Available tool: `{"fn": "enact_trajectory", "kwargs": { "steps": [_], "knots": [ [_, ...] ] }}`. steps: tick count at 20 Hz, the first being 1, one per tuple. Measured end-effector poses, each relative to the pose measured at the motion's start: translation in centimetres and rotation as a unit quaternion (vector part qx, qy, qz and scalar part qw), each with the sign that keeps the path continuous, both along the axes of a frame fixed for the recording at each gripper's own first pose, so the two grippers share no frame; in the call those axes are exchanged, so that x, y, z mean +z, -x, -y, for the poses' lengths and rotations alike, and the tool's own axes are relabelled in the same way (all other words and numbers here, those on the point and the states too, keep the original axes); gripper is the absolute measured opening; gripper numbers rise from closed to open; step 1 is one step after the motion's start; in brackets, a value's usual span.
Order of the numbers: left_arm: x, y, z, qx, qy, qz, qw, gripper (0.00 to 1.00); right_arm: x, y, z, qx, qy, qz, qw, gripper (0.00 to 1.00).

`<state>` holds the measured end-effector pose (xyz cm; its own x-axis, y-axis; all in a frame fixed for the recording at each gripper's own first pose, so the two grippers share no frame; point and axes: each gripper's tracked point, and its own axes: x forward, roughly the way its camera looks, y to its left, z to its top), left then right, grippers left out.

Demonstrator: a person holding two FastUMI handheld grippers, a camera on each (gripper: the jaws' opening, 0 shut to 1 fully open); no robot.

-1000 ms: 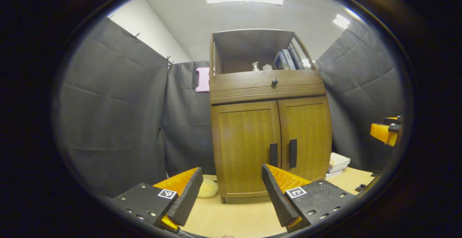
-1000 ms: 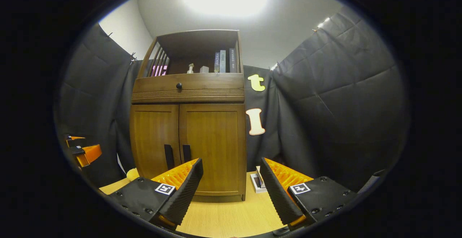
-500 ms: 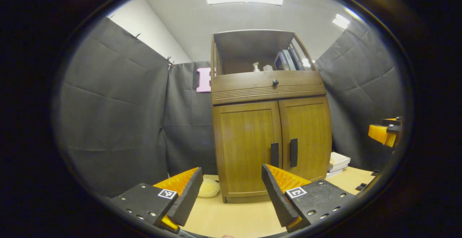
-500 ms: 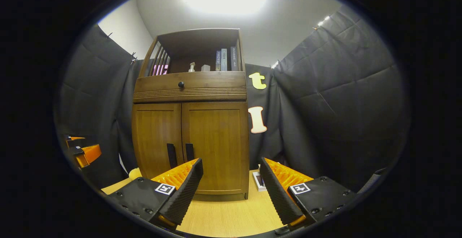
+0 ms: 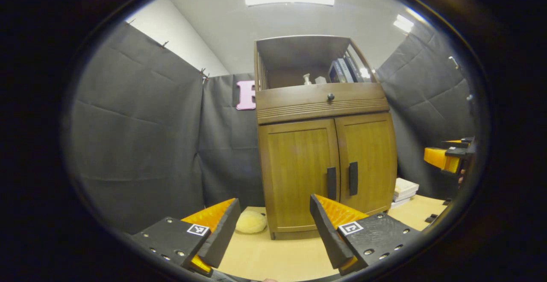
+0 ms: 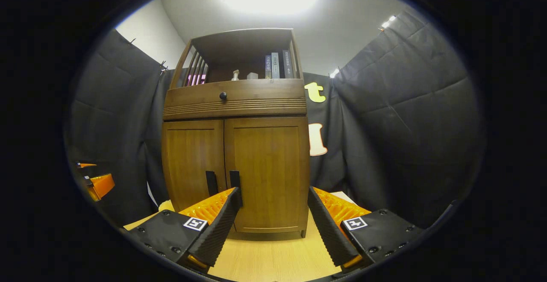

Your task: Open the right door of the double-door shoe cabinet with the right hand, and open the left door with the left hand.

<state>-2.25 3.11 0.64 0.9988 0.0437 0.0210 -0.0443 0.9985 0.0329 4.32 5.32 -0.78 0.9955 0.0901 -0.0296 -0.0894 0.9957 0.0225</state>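
Observation:
A brown wooden shoe cabinet (image 5: 324, 102) (image 6: 235, 102) stands on the pale wood floor with both doors closed. The left door (image 5: 297, 175) (image 6: 192, 162) and the right door (image 5: 369, 158) (image 6: 269, 166) each carry a dark vertical handle near the middle seam: left handle (image 5: 331, 183) (image 6: 211, 183), right handle (image 5: 353, 178) (image 6: 234, 180). My left gripper (image 5: 273, 226) is open, short of the cabinet. My right gripper (image 6: 273, 220) is open in front of the right door, its left finger (image 6: 216, 226) just under the right handle. The right gripper (image 5: 444, 156) appears at the left gripper view's right edge, the left gripper (image 6: 94, 181) at the right gripper view's left edge.
A drawer with a round knob (image 5: 330, 97) sits above the doors, with books and bottles on the open shelf (image 5: 337, 70). A pale yellow soft object (image 5: 251, 222) lies left of the cabinet base. Stacked white boxes (image 5: 405, 188) sit at its right. Black cloth walls surround the booth.
The right gripper has moved closer to the cabinet, which looms larger and sits more central between its fingers. The left gripper view has swung slightly left, shifting the cabinet rightward. Both doors stay closed.

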Motion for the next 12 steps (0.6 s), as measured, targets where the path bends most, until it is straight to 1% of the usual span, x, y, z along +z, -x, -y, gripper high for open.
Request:
{"fn": "enact_trajectory", "kwargs": {
  "steps": [6,10,11,12],
  "knots": [
    [-0.1,1.3,-1.8,0.025,-0.007,-0.003,1.000,0.94,-0.7,-5.2,-3.5,0.031,-0.010,0.001,0.999,0.99],
    [-0.3,2.2,-3.4,0.047,-0.012,-0.007,0.999,0.93,-1.8,-8.9,-5.6,0.043,-0.009,-0.005,0.999,0.99],
    [-0.3,2.5,-3.9,0.053,-0.014,-0.008,0.998,0.93,-2.1,-9.6,-6.0,0.044,-0.009,-0.009,0.999,0.96],
    [-0.3,2.7,-4.3,0.059,-0.015,-0.009,0.998,0.93,-2.4,-10.1,-6.3,0.047,-0.010,-0.011,0.999,0.99]
  ]
}}
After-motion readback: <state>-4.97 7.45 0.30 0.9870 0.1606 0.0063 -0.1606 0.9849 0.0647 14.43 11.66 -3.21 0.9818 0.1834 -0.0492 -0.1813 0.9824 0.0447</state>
